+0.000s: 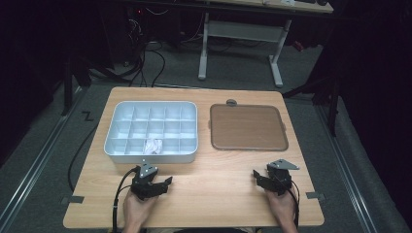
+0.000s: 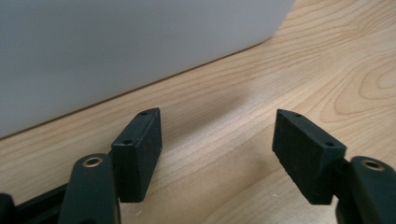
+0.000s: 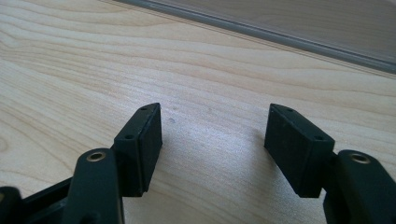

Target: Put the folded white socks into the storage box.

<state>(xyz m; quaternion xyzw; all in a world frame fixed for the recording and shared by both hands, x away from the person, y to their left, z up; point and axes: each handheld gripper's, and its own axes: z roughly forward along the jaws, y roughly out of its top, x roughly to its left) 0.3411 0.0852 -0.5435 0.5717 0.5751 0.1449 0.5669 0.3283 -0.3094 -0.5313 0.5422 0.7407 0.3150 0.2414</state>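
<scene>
white and crumpled, the little wad (image 1: 152, 145) in the divided tray (image 1: 116, 121) looks to me like paper or thin cloth; i can't tell which from the high view. it sits in the front row of compartments, about the middle cell, nearest my side. i'd judge it very light and soft, something that will squash rather than slip, so i'd come straight down into the cell and pinch it across its bulk, keeping the pads off the thin dividers.

the tray itself is pale grey, hard-walled, with many square cells, the others bare as far as i can see. its near wall (image 2: 116, 51) looms just ahead of my left gripper (image 2: 217, 149), whose jaws stand wide apart over bare wood with nothing between them.

my right gripper (image 3: 215, 149) rests low on the wooden table (image 1: 218, 194) as well, jaws spread just as wide and holding nothing, with the brown lid-like board (image 1: 248, 127) lying flat ahead of it, just beside the tray. the board's grey rim (image 3: 280, 39) crosses the top of the right gripper view.
</scene>
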